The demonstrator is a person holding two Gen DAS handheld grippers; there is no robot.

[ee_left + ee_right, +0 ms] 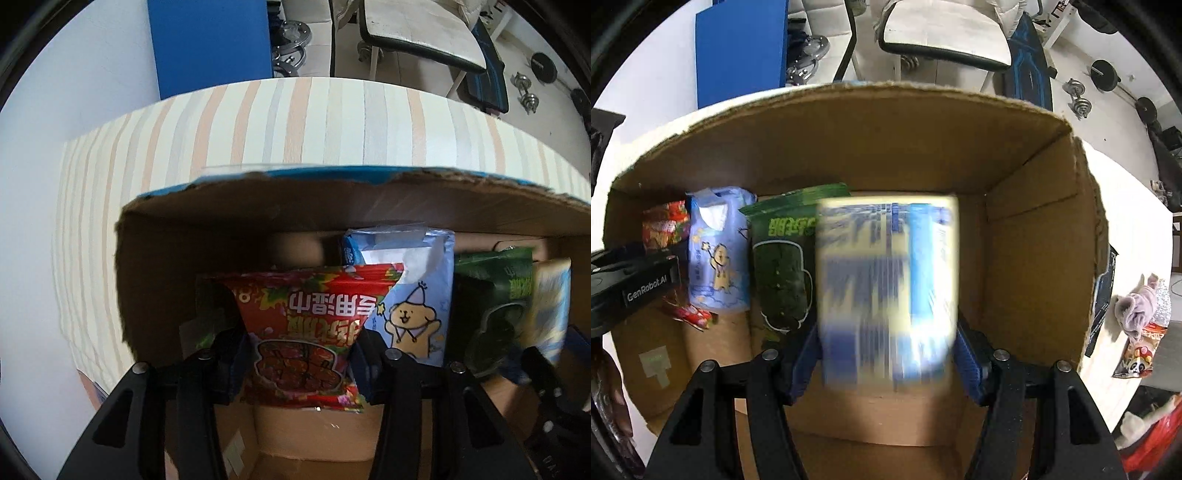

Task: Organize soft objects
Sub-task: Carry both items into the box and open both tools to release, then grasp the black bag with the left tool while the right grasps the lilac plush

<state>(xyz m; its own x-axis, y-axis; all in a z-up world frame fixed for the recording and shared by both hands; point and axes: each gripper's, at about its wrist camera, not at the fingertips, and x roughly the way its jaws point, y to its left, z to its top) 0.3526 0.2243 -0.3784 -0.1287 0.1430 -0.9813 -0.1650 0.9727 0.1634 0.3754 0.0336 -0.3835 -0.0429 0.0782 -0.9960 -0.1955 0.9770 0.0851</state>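
An open cardboard box [1027, 236] holds soft packs standing in a row. My left gripper [301, 363] is shut on a red snack bag [306, 332] inside the box at its left end; that bag also shows in the right wrist view [665, 225]. Beside it stand a light blue tissue pack with a cartoon bear [413, 295] [718, 254] and a dark green seaweed pack [495, 306] [783, 269]. My right gripper [888, 354] is shut on a blurred blue and pale yellow pack [886, 284], right of the green pack; it also shows in the left wrist view [550, 302].
The box [258, 221] sits on a striped cloth [295, 122] over a white table. To the right of the box lie a grey cloth [1137, 306] and snack bags [1141, 354]. A chair [945, 33], a blue panel [738, 48] and dumbbells [1078, 96] stand beyond.
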